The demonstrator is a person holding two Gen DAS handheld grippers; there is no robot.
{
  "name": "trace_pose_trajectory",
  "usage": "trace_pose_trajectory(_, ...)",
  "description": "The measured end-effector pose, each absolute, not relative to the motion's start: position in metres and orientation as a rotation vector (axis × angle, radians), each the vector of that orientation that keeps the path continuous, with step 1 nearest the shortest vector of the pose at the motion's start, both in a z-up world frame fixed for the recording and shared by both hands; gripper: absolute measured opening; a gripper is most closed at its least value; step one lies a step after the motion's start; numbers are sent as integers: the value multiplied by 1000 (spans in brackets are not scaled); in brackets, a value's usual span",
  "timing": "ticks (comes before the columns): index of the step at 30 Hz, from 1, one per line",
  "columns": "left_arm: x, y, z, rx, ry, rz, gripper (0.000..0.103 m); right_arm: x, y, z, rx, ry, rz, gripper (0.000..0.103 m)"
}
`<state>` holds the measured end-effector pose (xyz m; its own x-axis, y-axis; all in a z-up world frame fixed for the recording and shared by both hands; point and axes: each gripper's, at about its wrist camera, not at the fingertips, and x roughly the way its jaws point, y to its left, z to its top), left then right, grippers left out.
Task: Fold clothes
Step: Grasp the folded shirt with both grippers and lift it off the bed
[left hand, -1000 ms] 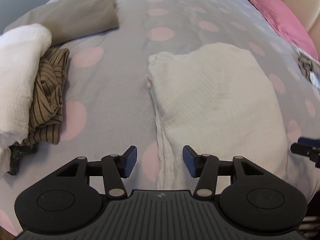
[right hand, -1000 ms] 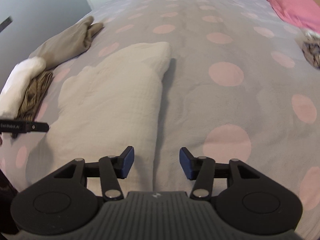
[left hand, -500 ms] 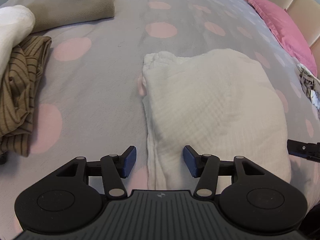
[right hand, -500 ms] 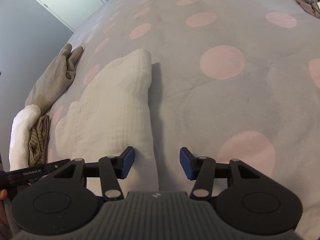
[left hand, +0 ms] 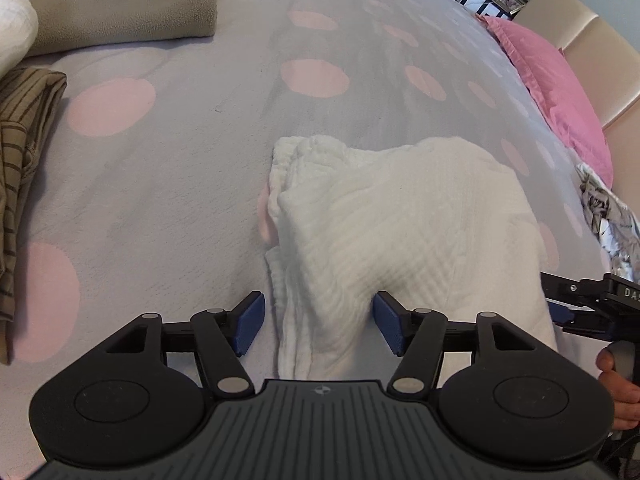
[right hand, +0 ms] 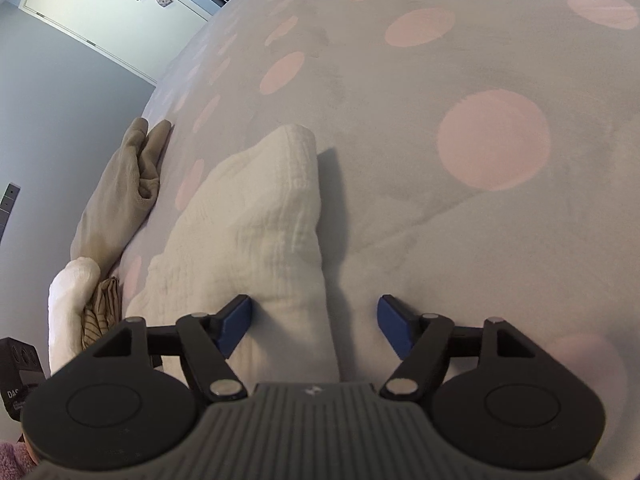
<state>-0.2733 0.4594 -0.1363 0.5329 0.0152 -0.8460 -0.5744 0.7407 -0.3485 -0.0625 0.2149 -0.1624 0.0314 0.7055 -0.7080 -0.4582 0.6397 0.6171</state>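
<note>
Tongs left (left hand: 318,326) and right (right hand: 314,326) gape astride white folded cloth (left hand: 400,224), long axis running away.

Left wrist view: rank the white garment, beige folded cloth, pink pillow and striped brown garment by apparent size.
1. white garment, nearest the camera
2. beige folded cloth
3. pink pillow and striped brown garment: alike, the striped one cut off by the frame

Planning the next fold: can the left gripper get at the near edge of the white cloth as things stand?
Probably yes: the left gripper is open, with the white cloth's near edge bunched between its fingers and nothing in between.
</note>
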Motion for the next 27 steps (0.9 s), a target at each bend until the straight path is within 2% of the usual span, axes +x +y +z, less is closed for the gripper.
trace_pose_trajectory(5,-260,458,-140,-668,961,392,58,-66,224,-163,224,1217,944,68)
trace_pose_trajectory(7,-254,457,-138,-662,971,403,56,-66,224,-164,225,1218,954,58)
trace_pose_trajectory(9,-249,454,-137,-651,975,411,46,-66,224,-165,232,1227,974,44)
trace_pose_trajectory(10,-248,453,-136,-645,974,413,43,-67,223,-164,232,1228,978,41)
trace_pose_trajectory(12,-247,449,-134,-633,969,411,27,-69,223,-162,212,1215,985,34)
trace_pose_trajectory(13,-246,447,-132,-625,967,411,24,-70,222,-161,205,1208,988,31)
trace_pose_trajectory(15,-243,442,-128,-591,968,417,17,-72,221,-159,206,1201,983,28)
trace_pose_trajectory(18,-238,430,-120,-503,980,439,14,-77,220,-151,199,1179,982,25)
trace_pose_trajectory(27,-253,409,-85,-434,903,486,12,-94,215,-120,183,1095,1005,23)
